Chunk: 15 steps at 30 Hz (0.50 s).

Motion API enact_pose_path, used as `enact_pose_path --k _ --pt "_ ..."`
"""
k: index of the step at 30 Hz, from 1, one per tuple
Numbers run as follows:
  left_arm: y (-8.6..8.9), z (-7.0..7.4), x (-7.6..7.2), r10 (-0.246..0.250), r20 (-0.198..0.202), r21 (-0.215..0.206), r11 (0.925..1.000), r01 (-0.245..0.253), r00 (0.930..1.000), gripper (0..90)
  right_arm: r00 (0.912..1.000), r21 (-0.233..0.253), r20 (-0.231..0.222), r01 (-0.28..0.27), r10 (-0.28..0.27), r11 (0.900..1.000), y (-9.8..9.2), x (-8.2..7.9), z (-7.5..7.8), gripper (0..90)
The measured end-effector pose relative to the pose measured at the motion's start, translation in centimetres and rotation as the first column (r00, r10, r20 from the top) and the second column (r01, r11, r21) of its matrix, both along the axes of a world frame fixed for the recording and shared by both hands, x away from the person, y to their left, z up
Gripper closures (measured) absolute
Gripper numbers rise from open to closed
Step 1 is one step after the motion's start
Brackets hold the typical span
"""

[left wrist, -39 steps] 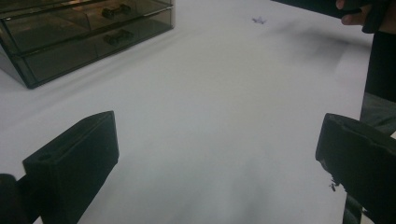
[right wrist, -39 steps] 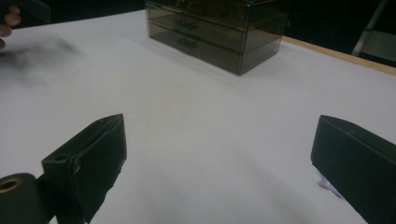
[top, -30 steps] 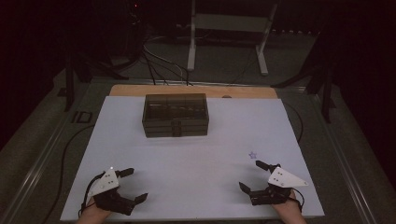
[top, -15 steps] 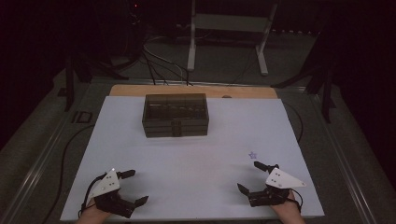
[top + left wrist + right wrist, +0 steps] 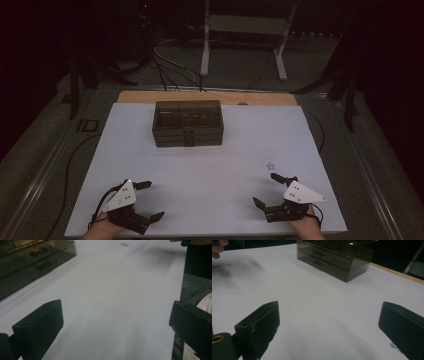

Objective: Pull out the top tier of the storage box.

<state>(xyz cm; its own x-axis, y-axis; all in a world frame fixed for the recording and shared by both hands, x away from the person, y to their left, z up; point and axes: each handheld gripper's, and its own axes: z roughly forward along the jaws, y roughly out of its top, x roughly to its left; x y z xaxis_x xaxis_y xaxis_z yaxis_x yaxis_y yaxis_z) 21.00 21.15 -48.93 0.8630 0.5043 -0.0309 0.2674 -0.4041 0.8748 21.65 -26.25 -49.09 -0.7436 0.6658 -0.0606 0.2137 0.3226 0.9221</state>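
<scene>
A dark smoked-plastic drawer box (image 5: 188,123) stands at the back middle of the white table sheet (image 5: 210,165), its drawers closed; it also shows as the drawer box (image 5: 334,257) and the drawer box (image 5: 30,262). My left gripper (image 5: 146,201) rests near the front left corner, open, nothing between its jaws. My right gripper (image 5: 270,191) rests near the front right, also open and empty. Both are far in front of the box. A small purple star mark (image 5: 270,166) lies on the sheet just beyond the right gripper, seen too as the star mark (image 5: 124,244).
A strip of wooden table edge (image 5: 210,96) shows behind the sheet. Beyond it stand a white metal stand (image 5: 245,30) and cables (image 5: 170,65) on the floor. Dark floor surrounds the table on both sides.
Both grippers have stayed almost still near the front edge; the right one has shifted very slightly. The drawer box has not moved.
</scene>
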Motion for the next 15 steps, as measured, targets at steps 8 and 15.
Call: enact_pose_path --k 8,15 --pt "-0.4 1.3 1.1 0.022 0.05 0.048 0.9986 -0.025 0.9985 0.2 1.0 0.006 -0.002 -0.006 0.006 1.0 0.1 -0.1 0.0 3.6" --pt "-1.0 2.1 2.0 0.019 0.075 0.069 0.9973 -0.024 0.997 0.2 0.9999 0.009 0.0 -0.012 0.012 1.0 0.2 -0.1 0.1 3.6"
